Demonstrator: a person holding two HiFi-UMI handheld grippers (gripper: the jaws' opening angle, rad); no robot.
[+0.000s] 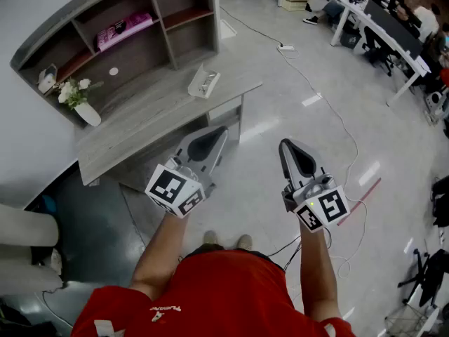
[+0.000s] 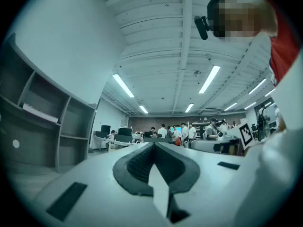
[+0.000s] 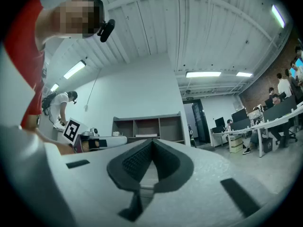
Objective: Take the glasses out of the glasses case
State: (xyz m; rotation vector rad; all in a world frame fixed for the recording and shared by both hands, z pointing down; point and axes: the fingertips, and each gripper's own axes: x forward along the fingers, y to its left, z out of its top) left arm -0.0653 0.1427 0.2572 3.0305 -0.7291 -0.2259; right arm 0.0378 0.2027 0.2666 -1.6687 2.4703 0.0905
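Well, both grippers are held up in the near middle of the head view, side by side over the shiny floor and well apart from the task's thing. The left gripper has its jaws clenched together with nothing between them; in the left gripper view the dark pads meet in a point against the ceiling and the far room. The right gripper is likewise clenched and empty, its pads closed tip to tip in the right gripper view. The glasses case lies on the grey desk, toward the desk's right end and near its far edge, beyond and slightly left of the left gripper's tips. It looks pale and seems to stand open, but it is too small to tell whether the glasses are inside. Neither gripper touches the case or the desk. Behind the case, along the far left, stands a shelf unit holding a pink item in one compartment. A white vase of white flowers stands on the desk's left part, well apart from the case. The case cannot be made out in either gripper view.
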